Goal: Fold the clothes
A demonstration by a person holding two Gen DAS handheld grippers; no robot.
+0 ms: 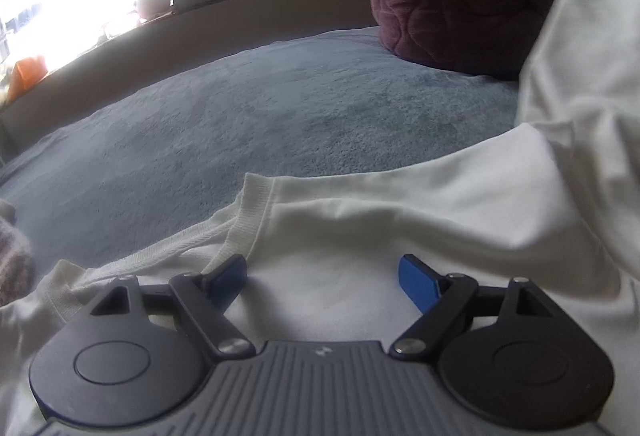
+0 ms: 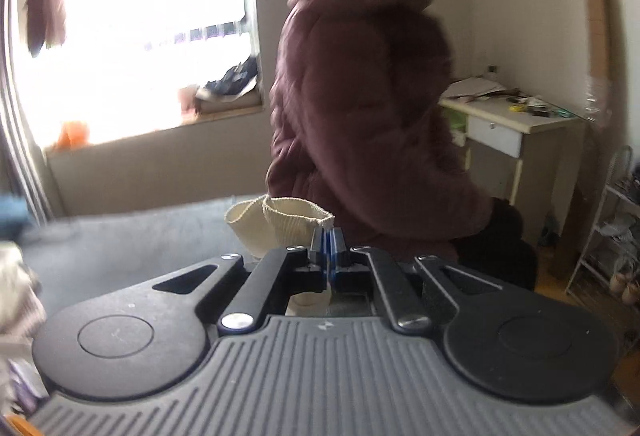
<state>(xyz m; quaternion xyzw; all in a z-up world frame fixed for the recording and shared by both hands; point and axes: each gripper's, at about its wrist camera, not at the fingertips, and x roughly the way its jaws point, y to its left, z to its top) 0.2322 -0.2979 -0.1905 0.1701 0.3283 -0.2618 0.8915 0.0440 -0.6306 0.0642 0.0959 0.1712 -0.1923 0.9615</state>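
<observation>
Grey-blanketed bed (image 1: 280,107) beneath a window: white shirt (image 1: 360,236) mid-handling.
Left tongs (image 1: 324,276) gape over the shirt near its collar; right tongs (image 2: 329,252) clench a ribbed cream edge (image 2: 288,220), lifted, probably for folding.

R gripper (image 2: 329,236) is seen w/ jaws closed on a cream ribbed garment (image 2: 280,222), lifted above the grey bed (image 2: 132,236). A person in a maroon padded jacket (image 2: 360,107) is seen behind; desk (image 2: 516,123) at right.
</observation>
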